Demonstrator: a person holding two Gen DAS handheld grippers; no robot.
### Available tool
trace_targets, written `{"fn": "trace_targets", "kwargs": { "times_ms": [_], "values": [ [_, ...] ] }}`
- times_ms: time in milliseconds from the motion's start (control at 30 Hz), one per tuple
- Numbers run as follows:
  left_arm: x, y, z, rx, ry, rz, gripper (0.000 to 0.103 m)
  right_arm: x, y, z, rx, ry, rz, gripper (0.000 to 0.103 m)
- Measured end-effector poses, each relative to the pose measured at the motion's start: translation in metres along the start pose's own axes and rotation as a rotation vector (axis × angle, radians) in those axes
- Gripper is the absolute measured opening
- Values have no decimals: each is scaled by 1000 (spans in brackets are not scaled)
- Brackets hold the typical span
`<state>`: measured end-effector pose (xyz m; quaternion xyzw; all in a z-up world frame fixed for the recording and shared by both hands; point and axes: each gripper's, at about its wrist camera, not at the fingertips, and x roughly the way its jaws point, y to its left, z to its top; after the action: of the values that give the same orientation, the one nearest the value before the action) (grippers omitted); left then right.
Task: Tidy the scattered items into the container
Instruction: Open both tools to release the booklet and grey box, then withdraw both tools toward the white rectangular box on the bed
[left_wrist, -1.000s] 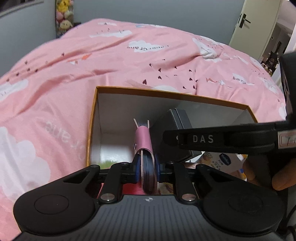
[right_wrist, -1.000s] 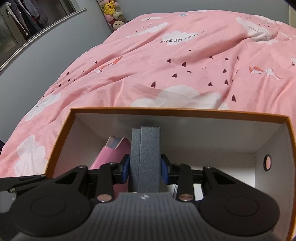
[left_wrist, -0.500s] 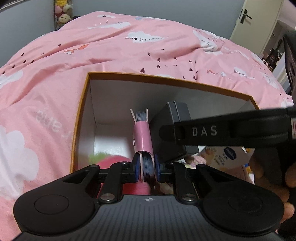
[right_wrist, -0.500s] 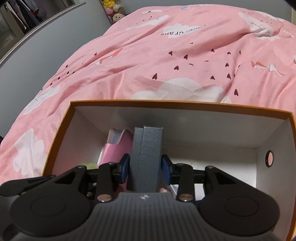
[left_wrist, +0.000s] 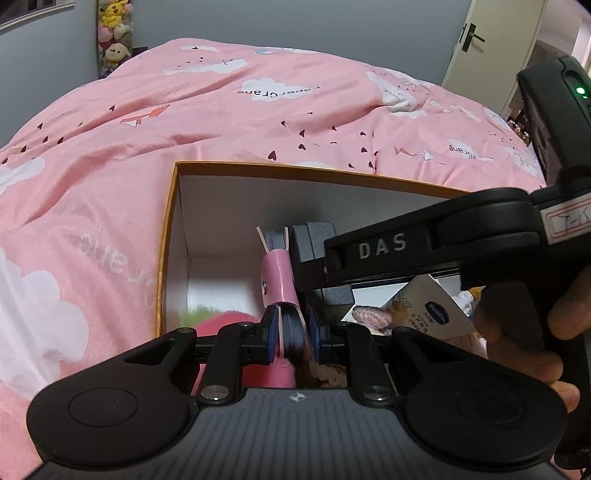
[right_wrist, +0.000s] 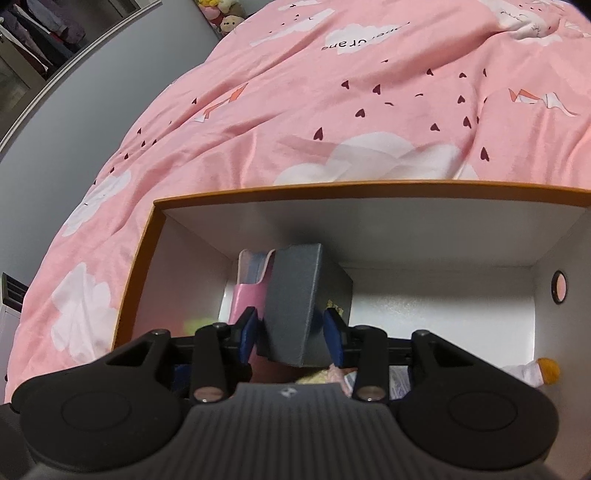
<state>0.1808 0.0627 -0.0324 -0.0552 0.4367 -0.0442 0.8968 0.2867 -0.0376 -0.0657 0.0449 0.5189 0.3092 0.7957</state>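
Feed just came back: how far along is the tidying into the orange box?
Done: a tube and soft toys lie in the orange box. In hand: the left gripper grips a pink case; the right gripper is opening around the dark grey box, both inside. Left: letting go; no loose items show on the bed.

The orange-edged cardboard box (right_wrist: 369, 192) has smooth, matt white inner walls. Inside it, the dark grey case (right_wrist: 303, 306) looks finely textured and matt, while the pink wallet (left_wrist: 277, 277) beside it has a glossy, leather-like sheen. Around the box, the pink printed bedcover (left_wrist: 221, 122) is soft, wrinkled cloth.
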Motion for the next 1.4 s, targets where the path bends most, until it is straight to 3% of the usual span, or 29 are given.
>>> {"fn": "trace_targets", "kwargs": {
  "times_ms": [333,733,1000,1233,1400],
  "values": [
    [-18,-11,-4,13,-83,56,22,-17,9,-9,-71,-67,-46,57],
    [-52,-25,-9,29,-181,36,23,-59,23,-32,-175,-185,-106,68],
    [-72,-38,-17,74,-223,23,30,-86,25,-46,-207,-243,-119,72],
    [-90,-44,-29,111,-228,-2,31,-111,22,-67,-202,-273,-113,75],
    [-104,-41,-36,122,-192,-80,31,-134,12,-89,-172,-291,-109,77]
  ]
}}
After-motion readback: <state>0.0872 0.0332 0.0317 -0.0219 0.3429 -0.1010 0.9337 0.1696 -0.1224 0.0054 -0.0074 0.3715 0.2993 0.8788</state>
